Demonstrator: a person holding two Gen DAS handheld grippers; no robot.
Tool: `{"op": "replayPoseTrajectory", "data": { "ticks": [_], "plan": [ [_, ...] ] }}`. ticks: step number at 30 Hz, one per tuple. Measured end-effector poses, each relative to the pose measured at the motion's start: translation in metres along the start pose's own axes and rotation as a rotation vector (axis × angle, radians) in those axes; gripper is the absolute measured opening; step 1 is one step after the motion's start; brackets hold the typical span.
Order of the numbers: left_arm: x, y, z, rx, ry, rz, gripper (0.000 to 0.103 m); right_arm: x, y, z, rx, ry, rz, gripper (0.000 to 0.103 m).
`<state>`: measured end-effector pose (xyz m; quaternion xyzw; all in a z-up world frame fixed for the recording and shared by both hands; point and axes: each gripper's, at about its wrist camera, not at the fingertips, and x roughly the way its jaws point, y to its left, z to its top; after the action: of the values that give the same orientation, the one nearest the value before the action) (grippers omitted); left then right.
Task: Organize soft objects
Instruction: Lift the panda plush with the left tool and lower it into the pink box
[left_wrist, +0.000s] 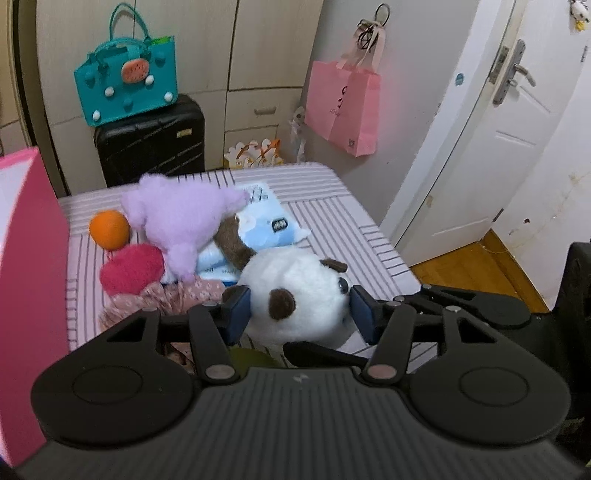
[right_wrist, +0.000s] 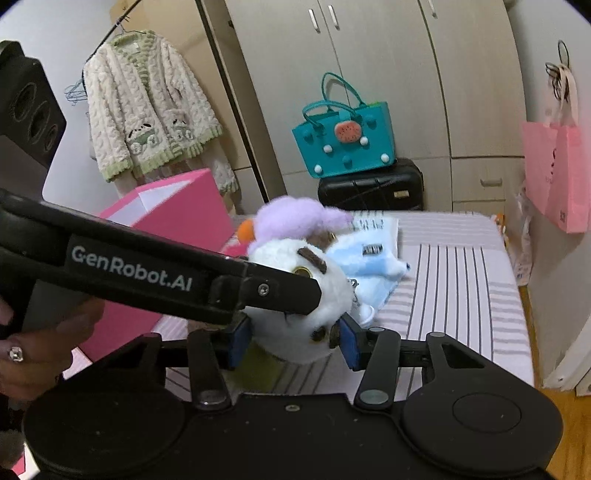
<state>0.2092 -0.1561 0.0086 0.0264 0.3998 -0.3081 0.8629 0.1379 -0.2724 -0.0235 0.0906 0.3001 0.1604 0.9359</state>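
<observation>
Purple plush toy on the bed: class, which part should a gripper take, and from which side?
Grip the purple plush toy by its lower limb, coming from above on the near side. That limb sticks out narrow and clear, while the body is bulky and lies across the blue packets.

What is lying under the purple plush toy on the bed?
The purple plush lies over light blue packets and a brown plush part. A red plush sits at its lower edge. Whatever else is beneath is covered.
</observation>
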Motion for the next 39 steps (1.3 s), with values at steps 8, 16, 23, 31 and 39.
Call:
{"op": "replayPoseTrajectory", "data": {
  "ticks": [8,16,23,31,39],
  "plan": [
    [-0.035,0.001,0.014,0.018,0.029,0.004,0.056,-0.013,0.022,0.027,-0.038,0.044,0.020,0.055],
    [-0.082,0.018,0.028,0.031,0.033,-0.006,0.056,-0.024,0.057,0.057,-0.130,0.051,0.059,0.055],
    [-0.135,0.040,0.035,0.038,-0.038,0.036,0.056,-0.026,0.102,0.088,-0.245,0.021,0.092,0.055],
    [-0.180,0.089,0.038,-0.010,-0.073,0.104,0.056,0.002,0.153,0.119,-0.346,0.037,0.172,0.055],
    [-0.204,0.162,0.045,-0.124,-0.100,0.194,0.057,0.060,0.197,0.152,-0.412,0.082,0.287,0.055]
  ]
}}
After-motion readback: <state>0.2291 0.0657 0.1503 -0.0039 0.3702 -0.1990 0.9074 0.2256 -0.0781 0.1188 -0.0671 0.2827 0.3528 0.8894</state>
